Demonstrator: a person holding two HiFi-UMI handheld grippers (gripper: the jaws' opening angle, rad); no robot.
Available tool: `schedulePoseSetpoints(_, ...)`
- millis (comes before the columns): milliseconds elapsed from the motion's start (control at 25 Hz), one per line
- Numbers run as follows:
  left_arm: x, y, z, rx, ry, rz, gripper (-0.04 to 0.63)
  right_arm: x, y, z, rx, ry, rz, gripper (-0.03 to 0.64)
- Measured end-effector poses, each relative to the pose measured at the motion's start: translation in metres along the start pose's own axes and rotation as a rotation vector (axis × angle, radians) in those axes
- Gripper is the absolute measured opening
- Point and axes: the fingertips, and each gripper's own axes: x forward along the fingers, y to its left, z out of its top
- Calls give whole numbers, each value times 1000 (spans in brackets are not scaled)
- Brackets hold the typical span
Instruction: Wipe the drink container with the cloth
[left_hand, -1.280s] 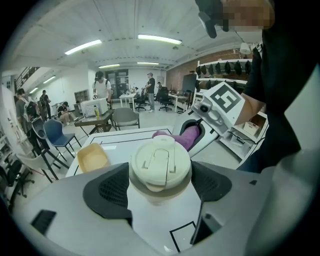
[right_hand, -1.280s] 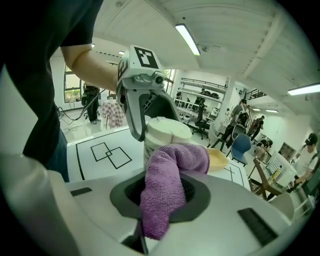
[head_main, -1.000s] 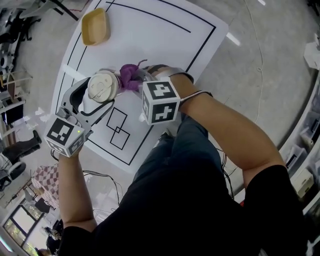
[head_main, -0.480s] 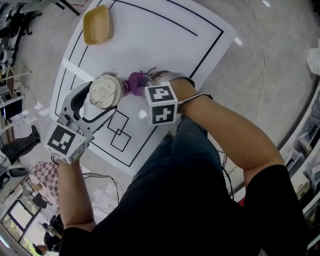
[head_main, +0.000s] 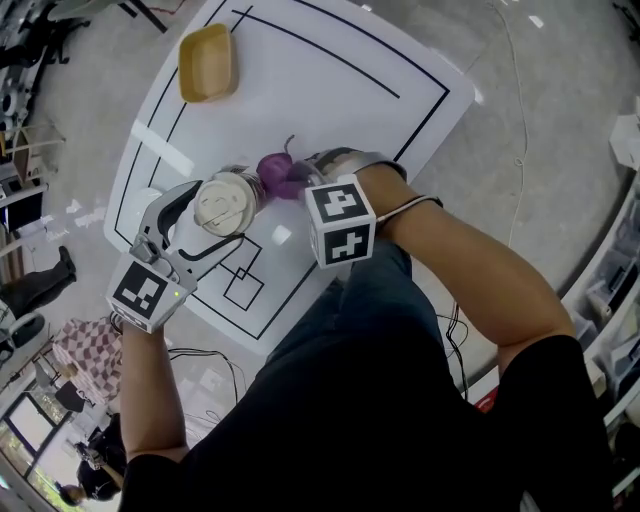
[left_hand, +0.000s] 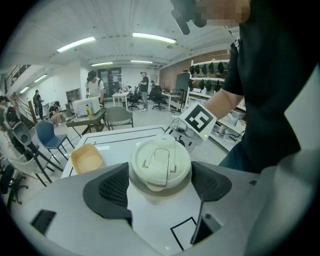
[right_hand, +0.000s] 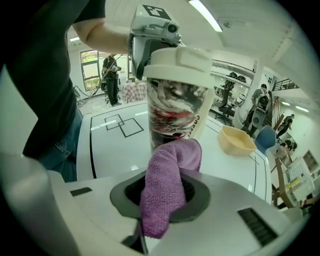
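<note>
A drink container with a cream flip lid and a dark patterned body is held over the white table. My left gripper is shut on it just under the lid, black pads on both sides. My right gripper is shut on a purple cloth. The cloth's folded end presses against the container's lower body on its right side in the head view.
A tan shallow bowl sits at the far left of the white table, which has black lines and two overlapping squares. Chairs, desks and people stand in the room behind.
Both grippers, with the container and the cloth, have shifted slightly right and down in the head view. The cloth stays against the container's side.
</note>
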Motion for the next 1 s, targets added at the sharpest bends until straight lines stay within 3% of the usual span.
schedulePoseSetpoints(360, 0, 3, 4, 64, 49, -43, 408, -51, -44, 51, -166, -142, 30, 78)
schedulePoseSetpoints(520, 2, 4, -1, 86, 66, -50, 408, -44, -47, 56, -273, -135, 80, 78)
schedulePoseSetpoints(840, 3, 7, -5, 98, 73, -63, 409, -9, -45, 48, -323, -134, 157, 78)
schedulePoseSetpoints(1000, 3, 8, -7, 88, 76, -65, 410, 19, -39, 31, -339, -84, 185, 78)
